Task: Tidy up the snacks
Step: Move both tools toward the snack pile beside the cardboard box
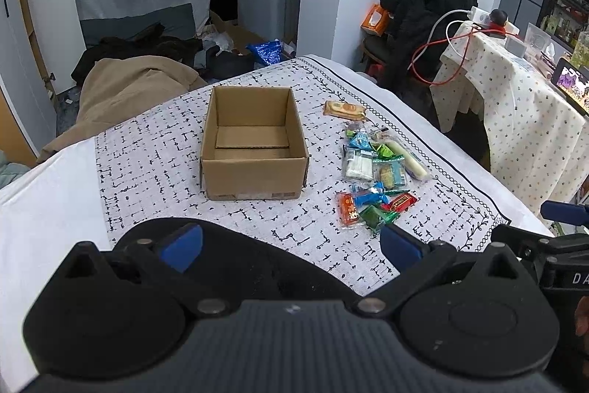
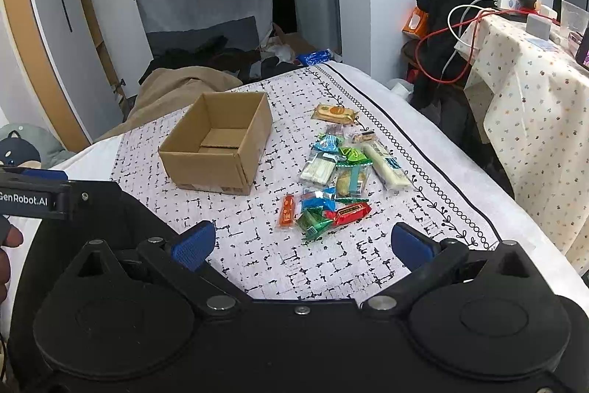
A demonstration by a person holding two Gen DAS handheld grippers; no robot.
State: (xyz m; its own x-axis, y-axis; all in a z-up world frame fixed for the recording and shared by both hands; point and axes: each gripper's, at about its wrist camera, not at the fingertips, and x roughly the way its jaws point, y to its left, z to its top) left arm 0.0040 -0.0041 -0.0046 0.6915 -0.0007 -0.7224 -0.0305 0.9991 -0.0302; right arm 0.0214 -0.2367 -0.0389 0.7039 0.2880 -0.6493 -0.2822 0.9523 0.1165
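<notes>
Bare cloth is lying open between the cardboard box [image 2: 217, 144] and the snack pile [image 2: 337, 177]. Box top is standing open, nothing blocking it.

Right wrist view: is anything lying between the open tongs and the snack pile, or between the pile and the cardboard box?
Nothing visible. Only bare patterned cloth lies between the right tongs and the snack pile. The strip of cloth between the pile and the open cardboard box is also bare, and the box holds no snacks.
</notes>
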